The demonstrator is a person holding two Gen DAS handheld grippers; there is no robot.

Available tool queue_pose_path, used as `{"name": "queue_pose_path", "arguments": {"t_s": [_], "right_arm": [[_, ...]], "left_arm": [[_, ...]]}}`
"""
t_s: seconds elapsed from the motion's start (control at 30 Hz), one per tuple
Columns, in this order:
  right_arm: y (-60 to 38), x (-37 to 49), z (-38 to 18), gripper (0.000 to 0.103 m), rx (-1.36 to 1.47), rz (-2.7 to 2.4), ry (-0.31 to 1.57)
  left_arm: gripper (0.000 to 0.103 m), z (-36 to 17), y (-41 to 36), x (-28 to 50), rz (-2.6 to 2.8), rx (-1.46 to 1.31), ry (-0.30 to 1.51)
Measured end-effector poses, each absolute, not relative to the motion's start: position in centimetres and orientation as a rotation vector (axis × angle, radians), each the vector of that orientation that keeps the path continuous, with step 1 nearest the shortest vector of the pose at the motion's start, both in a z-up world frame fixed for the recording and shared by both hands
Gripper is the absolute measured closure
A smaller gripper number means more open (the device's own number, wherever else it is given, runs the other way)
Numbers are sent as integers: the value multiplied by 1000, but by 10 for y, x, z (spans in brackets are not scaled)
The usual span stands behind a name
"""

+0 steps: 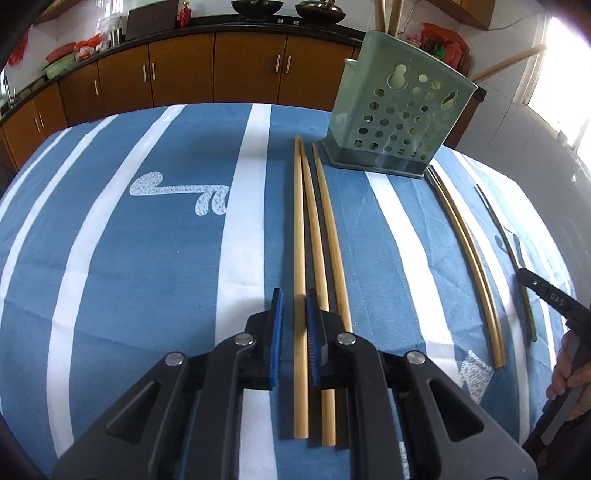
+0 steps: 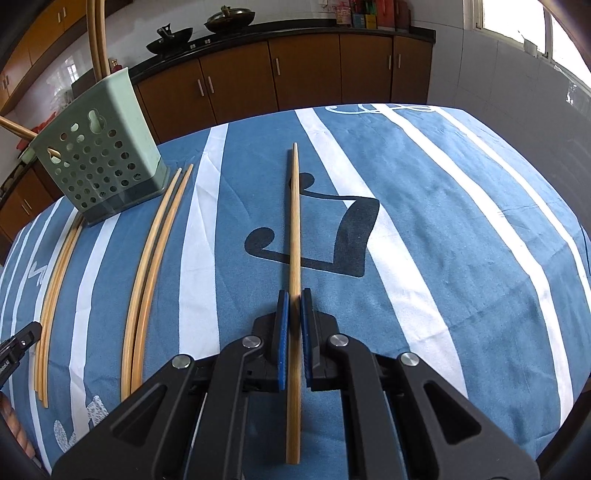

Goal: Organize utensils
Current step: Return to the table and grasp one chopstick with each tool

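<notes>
The left gripper [image 1: 293, 301] hangs low over the table [image 1: 147, 258], jaws nearly together around the leftmost chopstick [image 1: 299, 236] of a group of three; a thin gap shows on the left pad's side, so a firm pinch cannot be confirmed. The two others [image 1: 328, 236] lie touching or just beside it, on the side toward the holder [image 1: 399, 118]. The right gripper [image 2: 294, 295] has its blue pads pressed on a single chopstick [image 2: 294, 221], which runs straight out from the jaws over the cloth's dark print.

Away from the holder, on the single stick's far side, the cloth is bare out to the table edge. Between that stick and the holder lies a pair [image 2: 147, 258], then the group of three near the left gripper. The pair's thin ends stop just short of the holder's base.

The green perforated holder stands toward the table's far edge with sticks [image 2: 96, 33] rising from it, their tops cut off by the frame; one more stick [image 2: 14, 127] leans out sideways. A hand [image 1: 569, 373] shows only partly at the left view's edge. Beyond the holder, brown cabinets [image 1: 184, 74] carry dark pans [image 2: 170, 38]
</notes>
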State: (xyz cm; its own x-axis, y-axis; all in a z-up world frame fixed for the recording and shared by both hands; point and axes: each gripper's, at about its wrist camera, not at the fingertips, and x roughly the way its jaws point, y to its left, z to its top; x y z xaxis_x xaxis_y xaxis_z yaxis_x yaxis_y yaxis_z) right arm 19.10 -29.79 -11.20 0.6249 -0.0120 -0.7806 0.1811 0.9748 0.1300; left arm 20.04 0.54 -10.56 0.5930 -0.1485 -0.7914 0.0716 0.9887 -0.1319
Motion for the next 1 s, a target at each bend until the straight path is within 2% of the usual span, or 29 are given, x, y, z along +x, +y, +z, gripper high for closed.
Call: {"name": "queue_pose_path", "arguments": {"t_s": [0.1, 0.17, 0.57, 1.0], "right_arm": [[-294, 192, -111, 95, 199, -96, 890], [-290, 191, -111, 95, 188, -84, 889], [-267, 206, -110, 96, 137, 7, 875], [-268, 208, -112, 95, 127, -1, 851]], "left_arm": [[89, -106, -5, 199, -107, -15, 907], [95, -107, -9, 199, -88, 17, 892], [95, -104, 52, 218, -8, -98, 901], [94, -105, 54, 217, -20, -111, 879]]}}
